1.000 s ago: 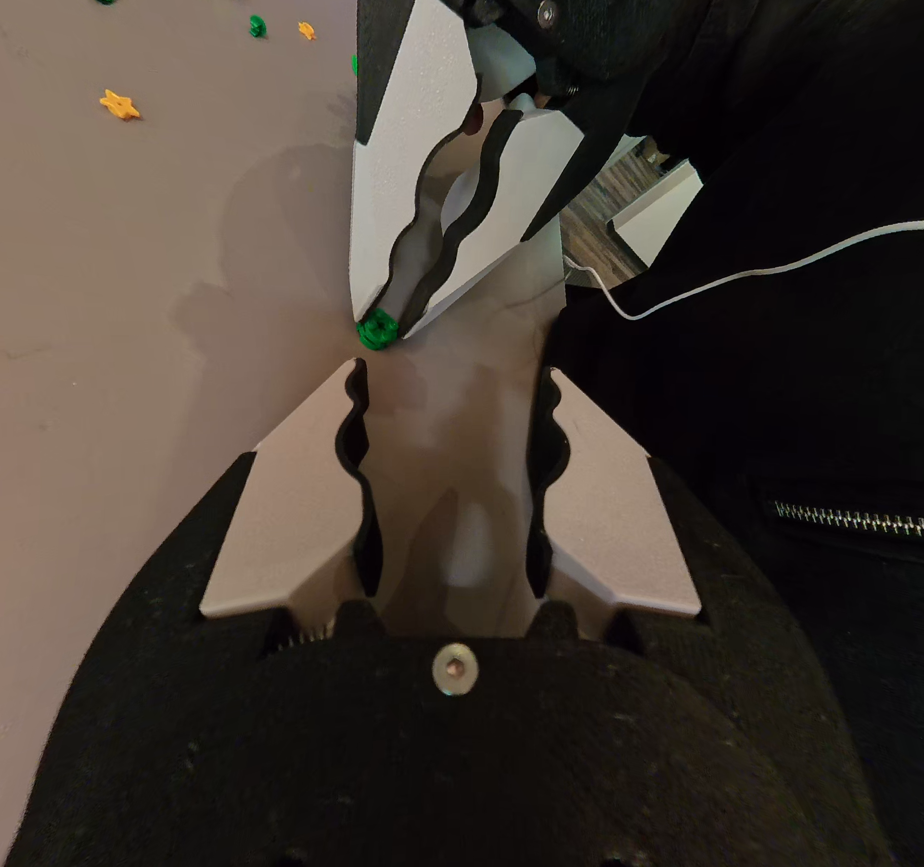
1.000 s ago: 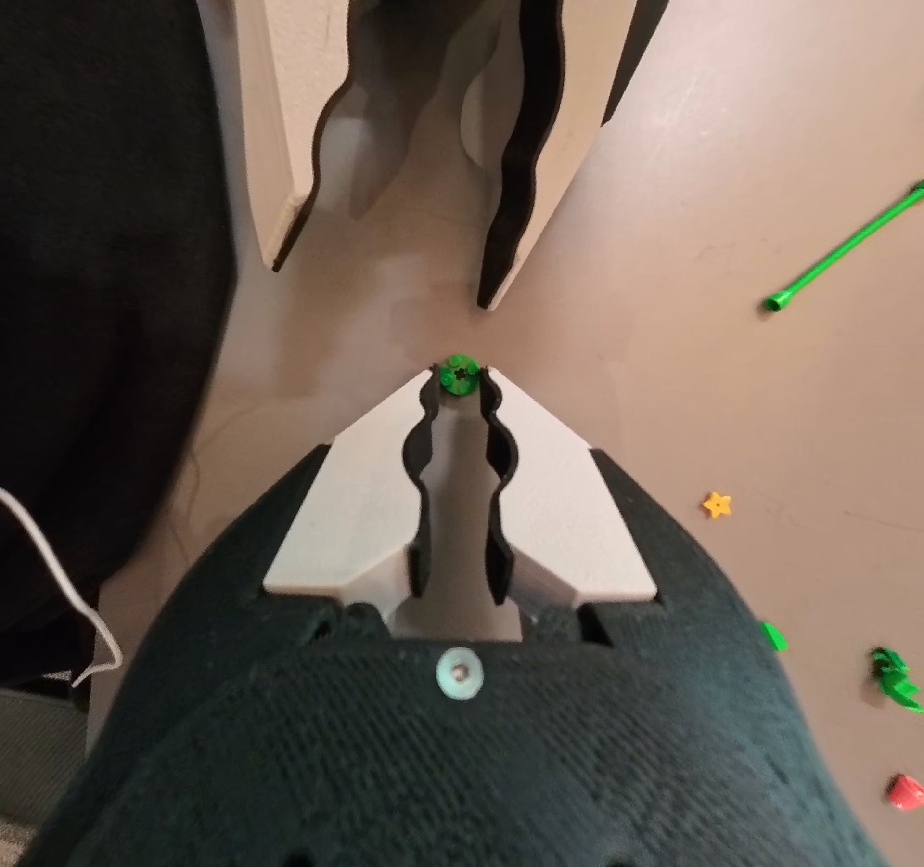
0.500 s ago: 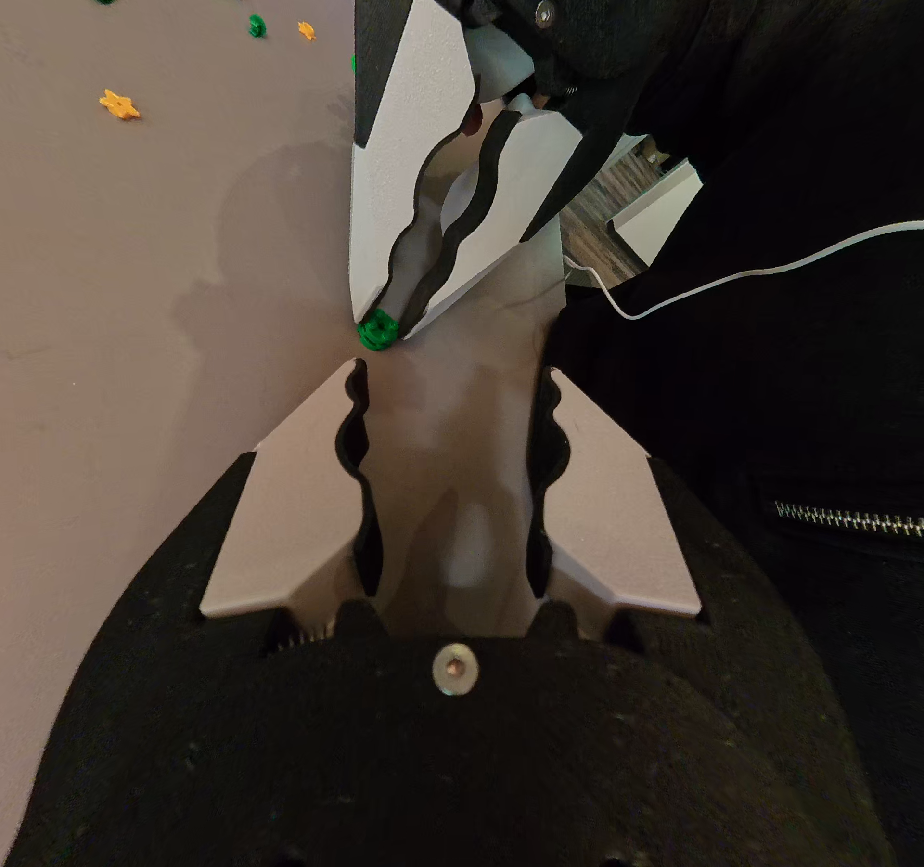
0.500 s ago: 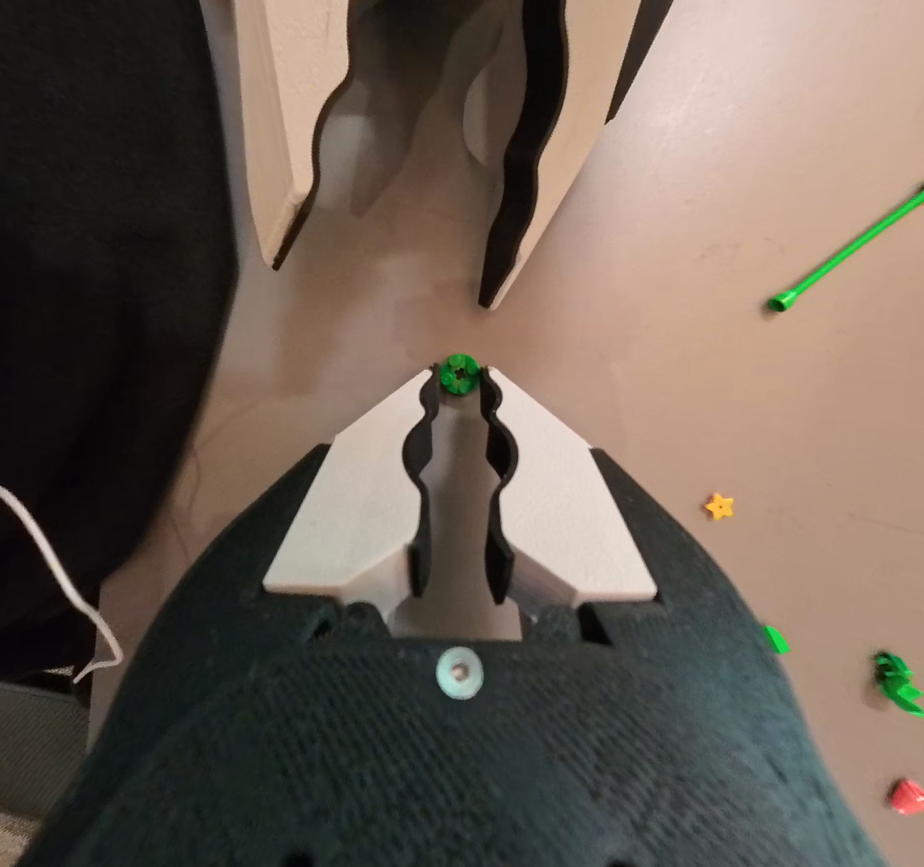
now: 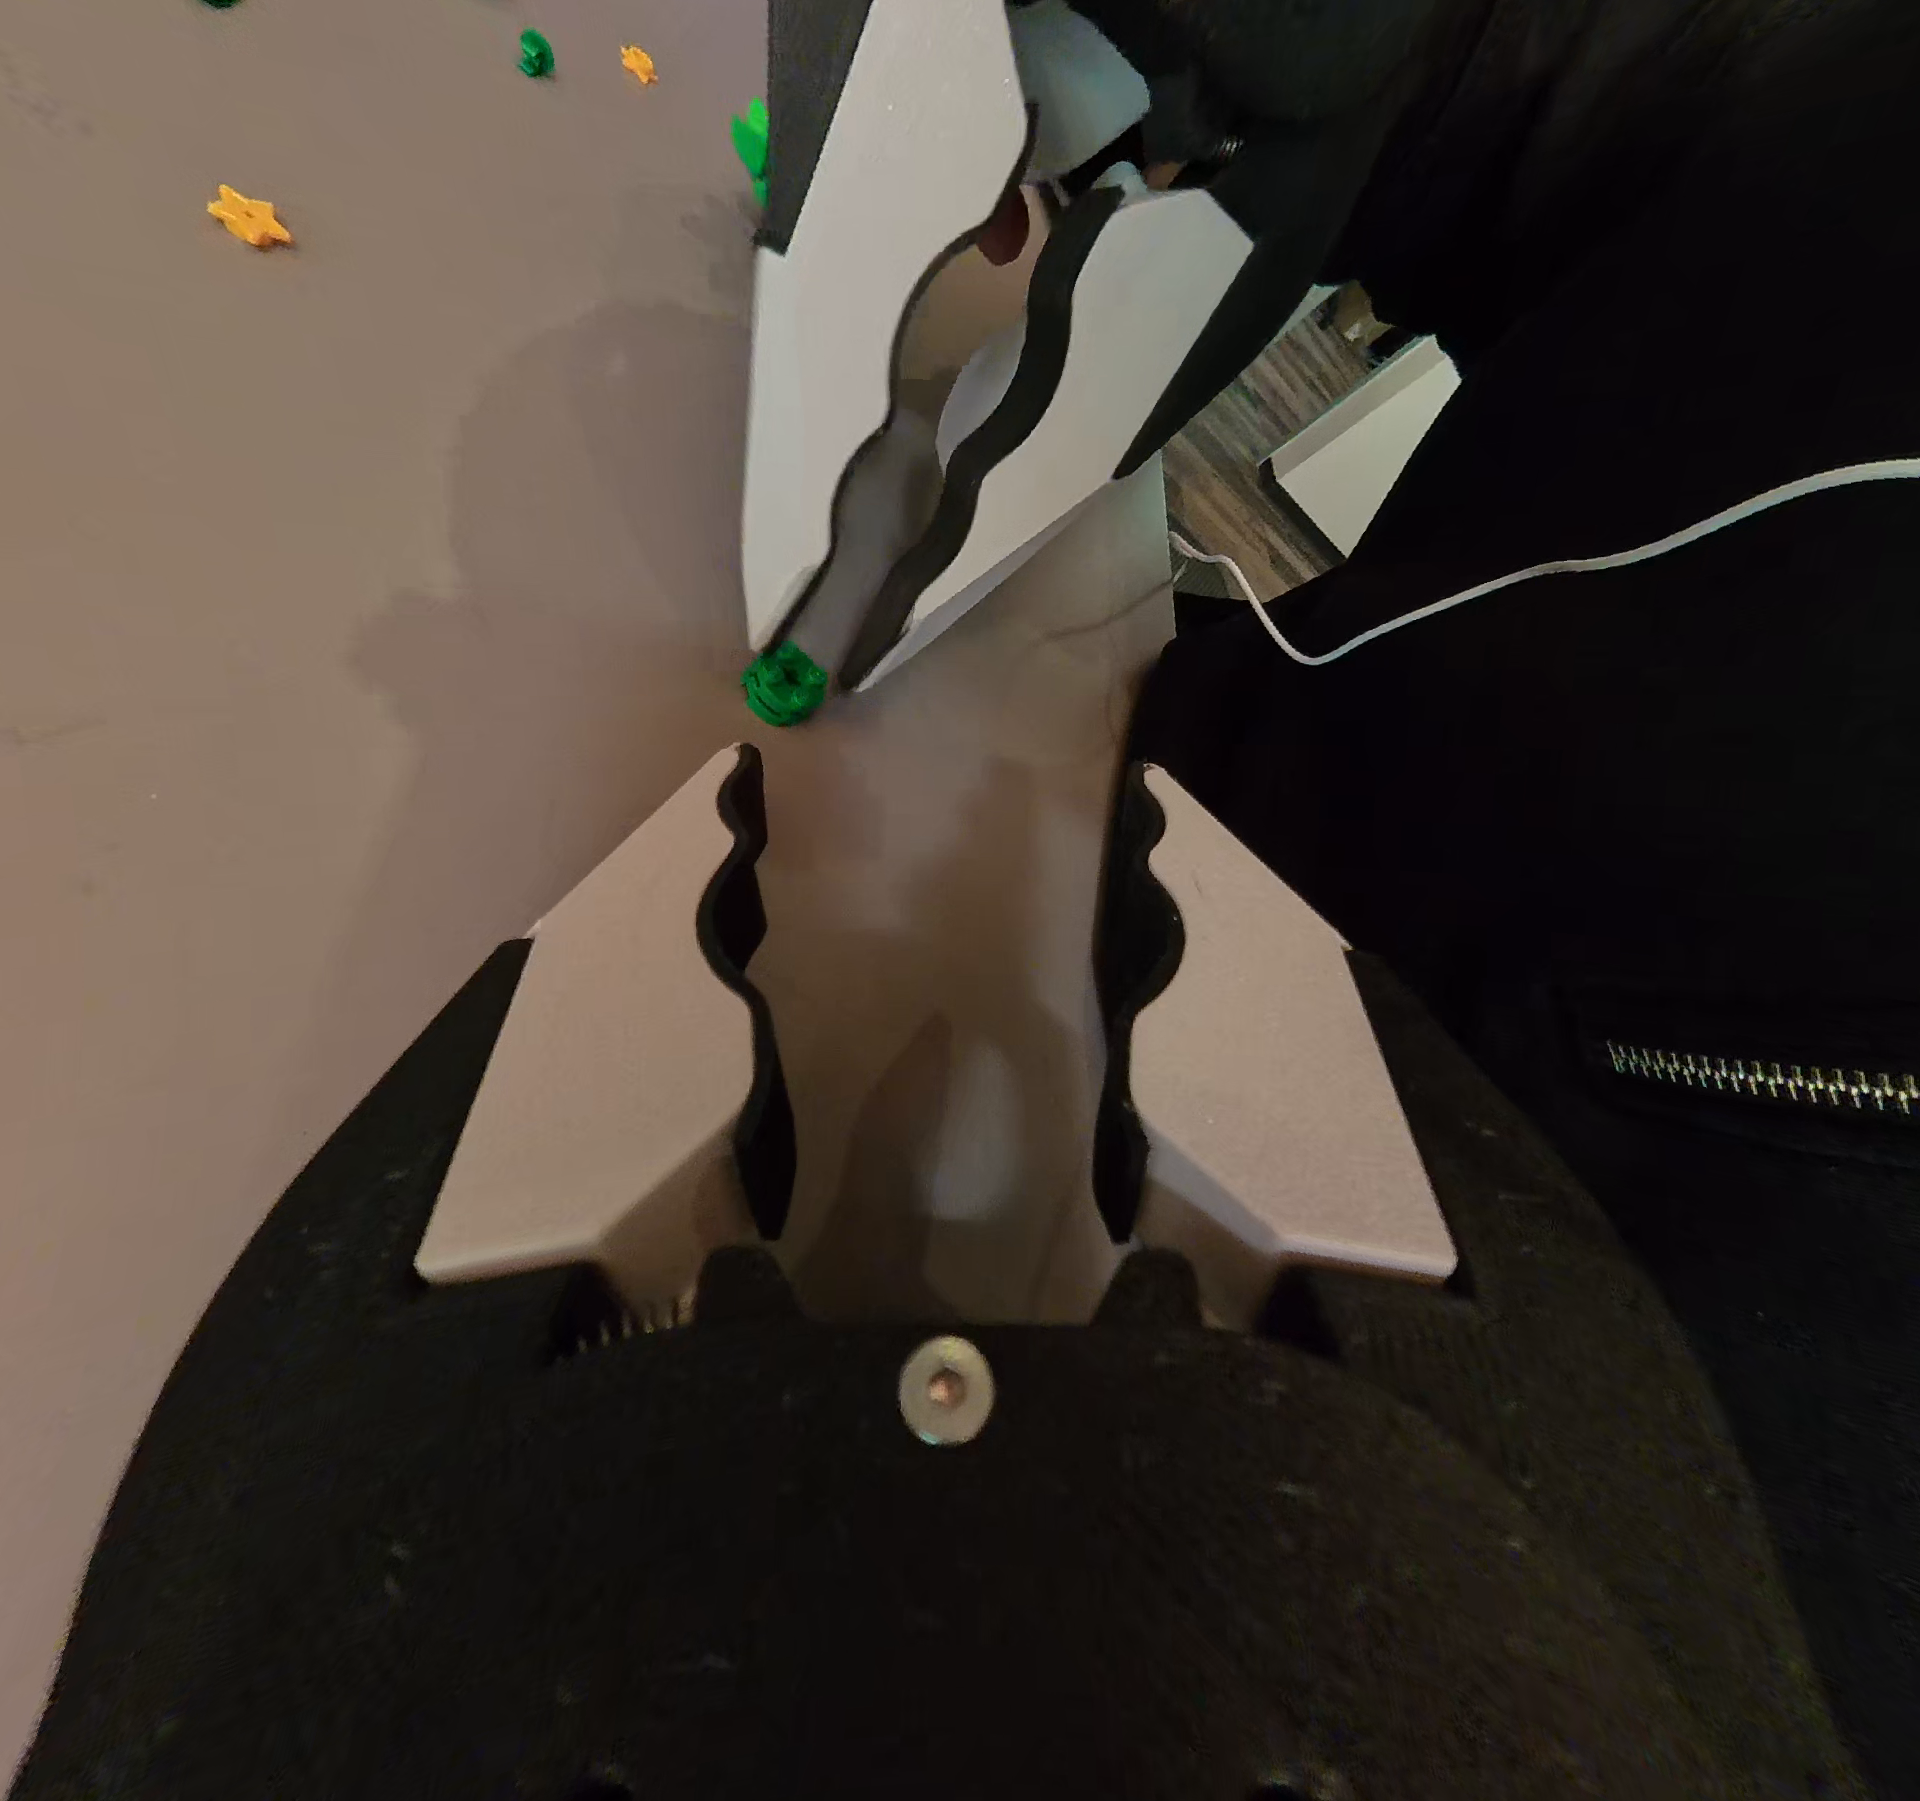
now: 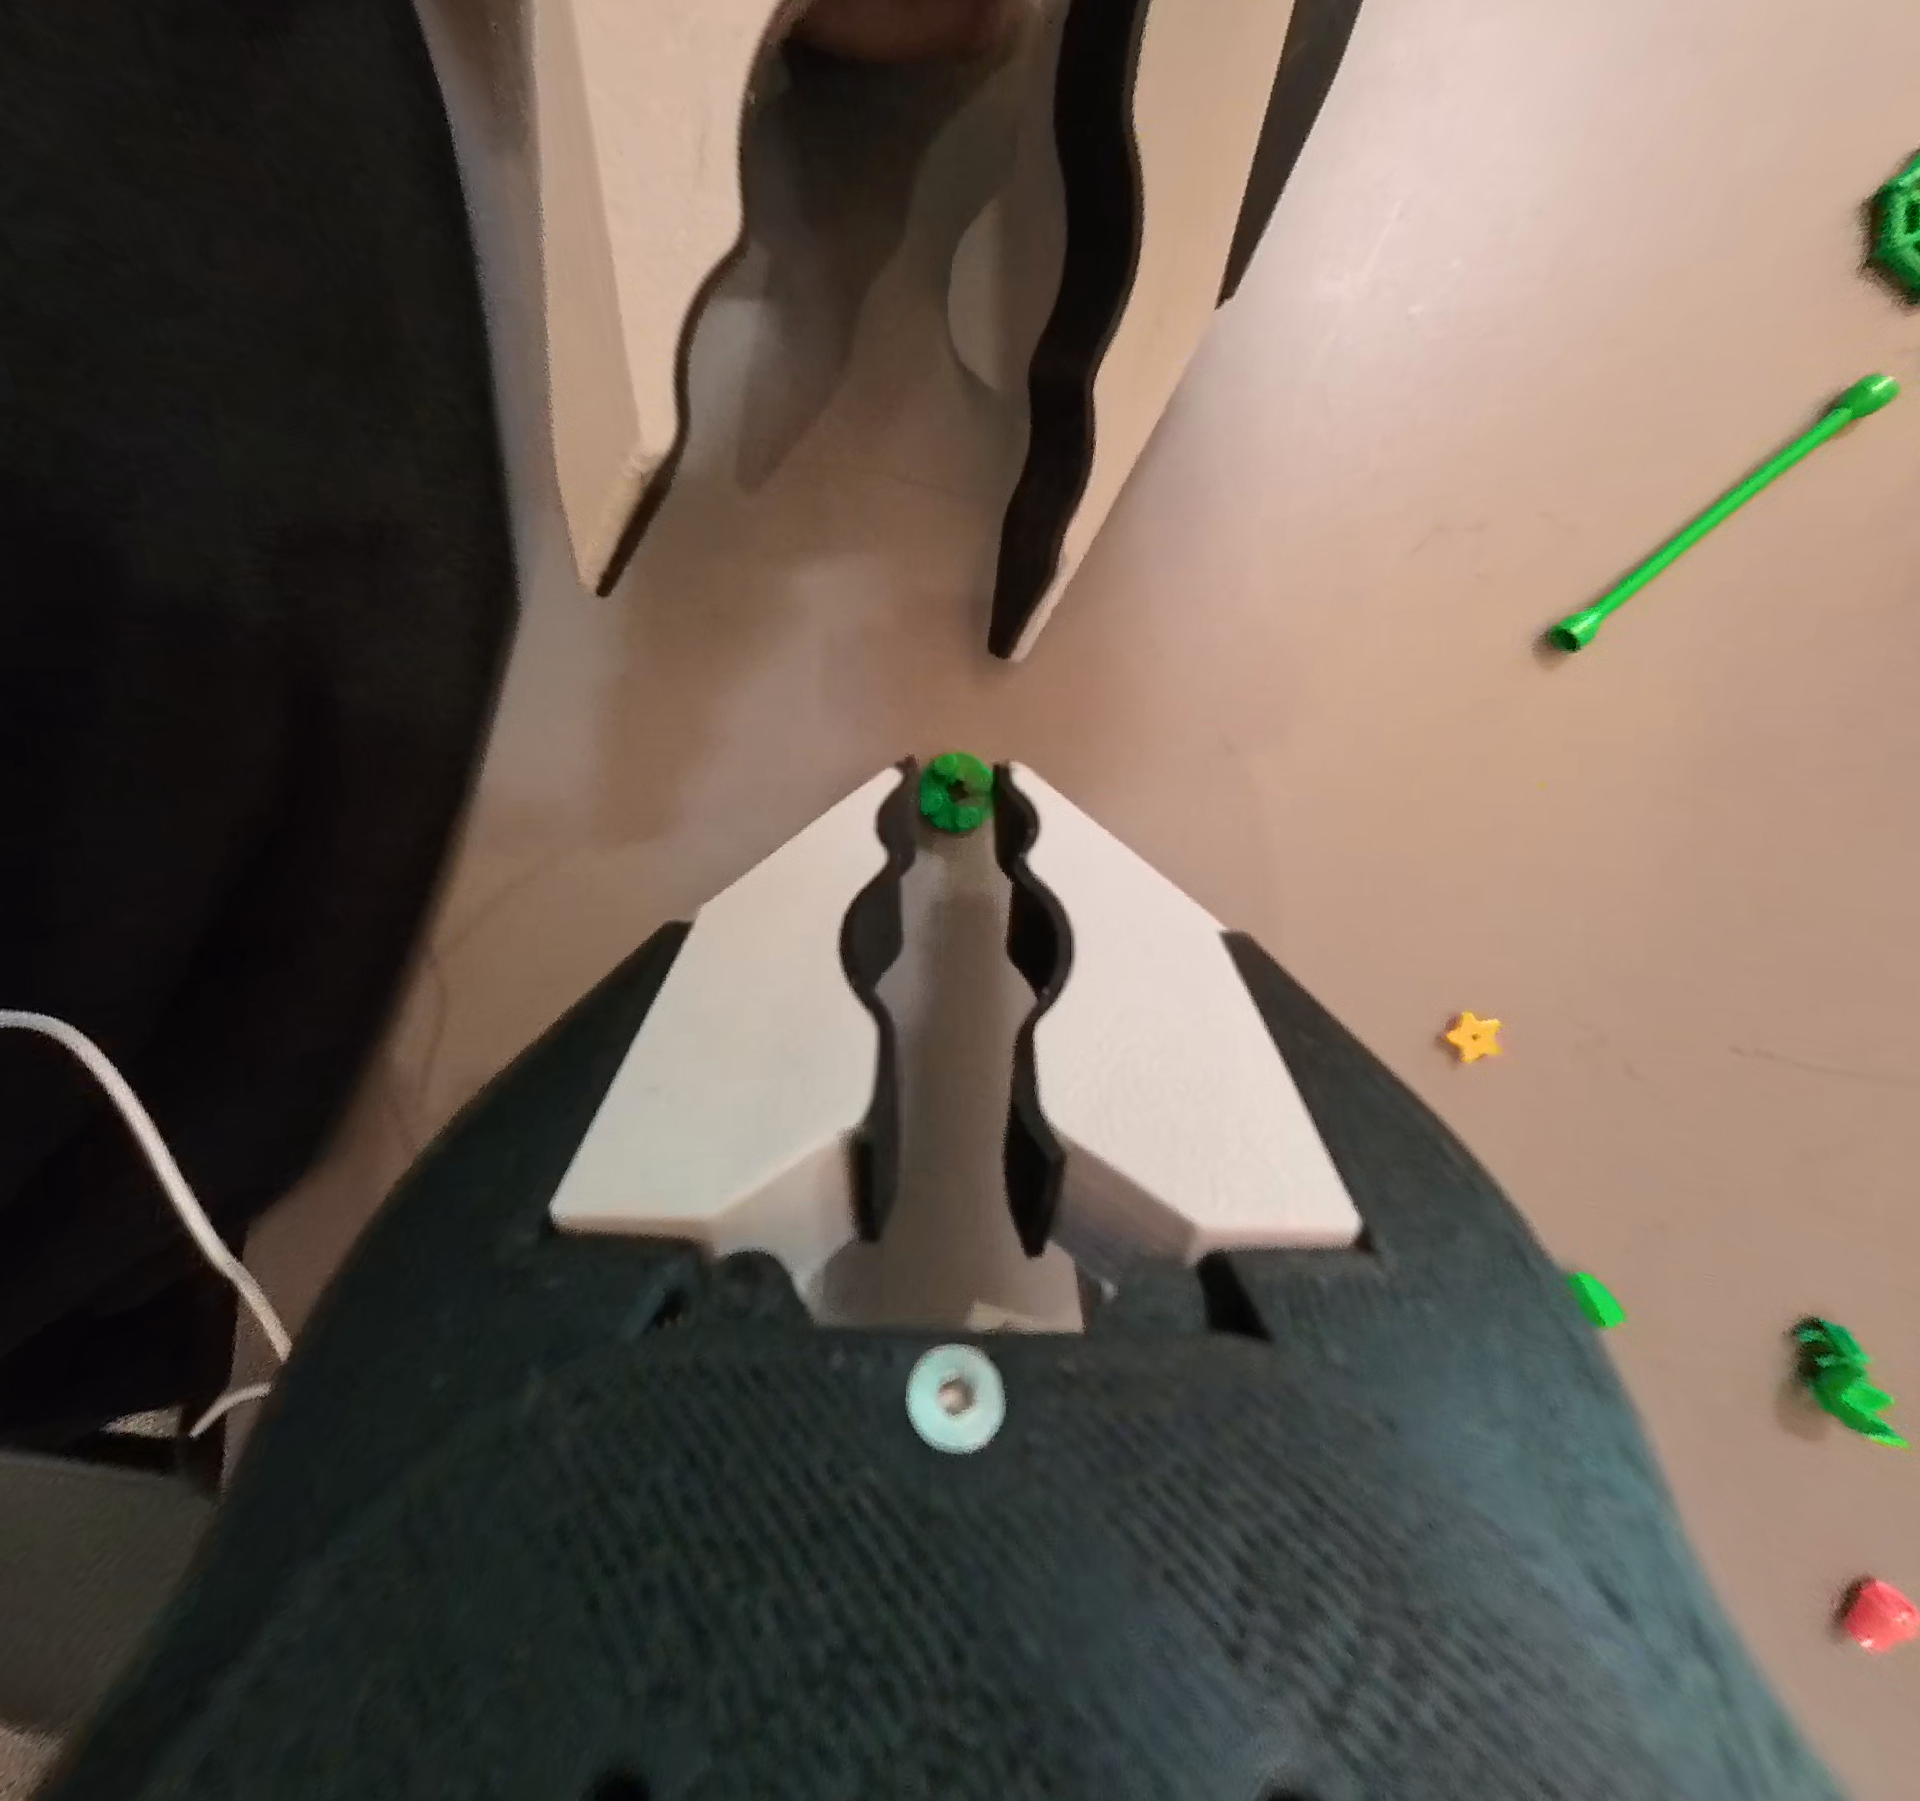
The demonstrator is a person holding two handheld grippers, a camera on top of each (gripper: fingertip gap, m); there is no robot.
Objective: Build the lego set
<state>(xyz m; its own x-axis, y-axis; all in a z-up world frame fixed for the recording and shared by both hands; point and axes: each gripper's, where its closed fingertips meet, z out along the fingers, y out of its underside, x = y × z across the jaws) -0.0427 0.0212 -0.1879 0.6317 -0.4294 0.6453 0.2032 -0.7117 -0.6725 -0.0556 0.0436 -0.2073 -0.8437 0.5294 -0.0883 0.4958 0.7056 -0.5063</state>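
Right wrist view: right gripper still pinches the green stud; the rod has slid nearer. Left gripper stays spread, empty.

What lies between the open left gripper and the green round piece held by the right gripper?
Only bare table: in the right wrist view nothing lies between the left gripper and the green piece.

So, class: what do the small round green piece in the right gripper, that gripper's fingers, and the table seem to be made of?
Round green piece: moulded plastic by the look, slightly glossy, with crisp studs. Fingers of the right gripper: likely printed or moulded plastic, matte pale faces, with wavy black inner pads, perhaps rubber or foam. Table: smooth, beige, faintly sheened surface, probably laminate; the core is not visible.
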